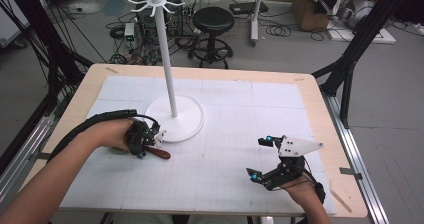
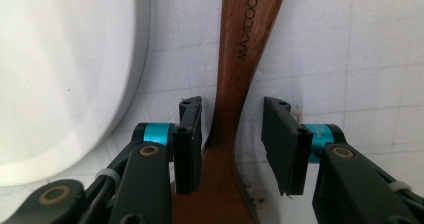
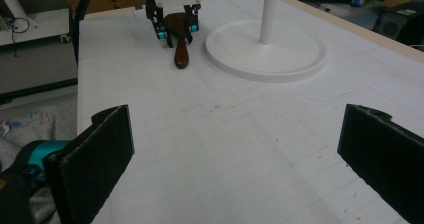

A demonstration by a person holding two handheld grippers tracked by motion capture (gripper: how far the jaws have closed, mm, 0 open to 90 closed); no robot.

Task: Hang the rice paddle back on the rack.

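The wooden spoon [image 2: 235, 109] lay on the table's gridded mat [image 1: 240, 134] beside the white stand's base [image 2: 65, 79]; the left gripper [image 2: 232, 134], jaws not yet clamped, straddled its neck and should close squarely. The right gripper [image 3: 235, 154] gaped empty.

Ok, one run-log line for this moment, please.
left gripper: fingers astride spoon, one touching, gap at other | right gripper: open, idle | stand: upright beside spoon

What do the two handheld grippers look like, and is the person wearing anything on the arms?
Both are black linkage frames with brass-coloured pivot pins, teal collars and flat black rectangular pads. The left gripper trails a thick black cable along the forearm. The right gripper carries a grey three-cornered plate with small dark dots. The forearms are bare, no sleeves; a dark band sits at the right wrist.
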